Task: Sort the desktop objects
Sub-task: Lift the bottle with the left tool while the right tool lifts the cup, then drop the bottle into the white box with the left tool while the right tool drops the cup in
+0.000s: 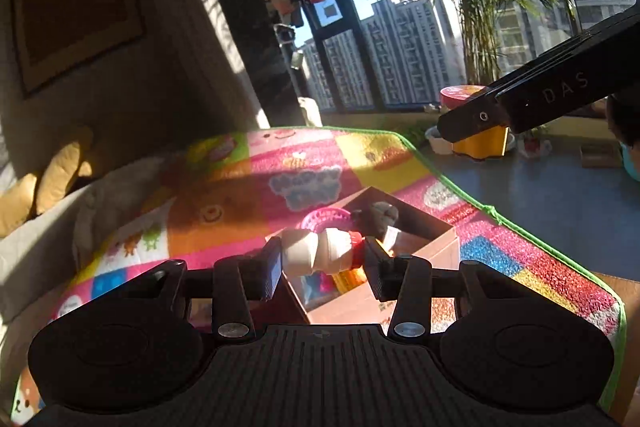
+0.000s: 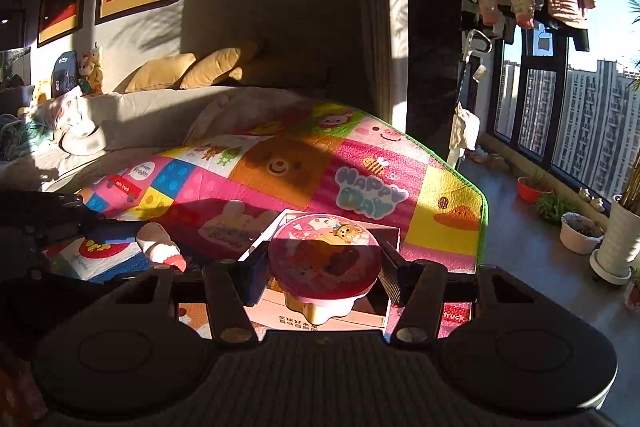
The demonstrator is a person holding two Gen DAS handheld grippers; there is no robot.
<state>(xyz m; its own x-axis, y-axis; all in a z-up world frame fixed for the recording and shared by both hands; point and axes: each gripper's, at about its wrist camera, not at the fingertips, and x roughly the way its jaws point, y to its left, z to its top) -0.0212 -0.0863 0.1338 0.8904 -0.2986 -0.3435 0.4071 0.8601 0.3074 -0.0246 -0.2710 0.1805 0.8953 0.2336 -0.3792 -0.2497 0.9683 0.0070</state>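
Observation:
In the left wrist view my left gripper [image 1: 324,261] is shut on a small white bottle with a red cap [image 1: 320,253], held sideways above an open cardboard box [image 1: 440,251]. In the box lie a pink ring [image 1: 326,219] and a grey plush toy [image 1: 382,217]. The right wrist view shows my right gripper [image 2: 324,267] shut on a yellow cup with a pink cartoon lid [image 2: 324,263], above the same box [image 2: 280,315]. Each gripper shows in the other's view: the right gripper [image 1: 460,125] with its cup [image 1: 480,143], and the left gripper [image 2: 116,231] with the bottle [image 2: 160,247].
The box sits on a colourful play mat [image 1: 240,195] with a green edge. A beige sofa with yellow cushions [image 2: 188,71] runs along the left. Grey floor [image 2: 520,247], plant pots [image 2: 580,233] and a large window lie to the right.

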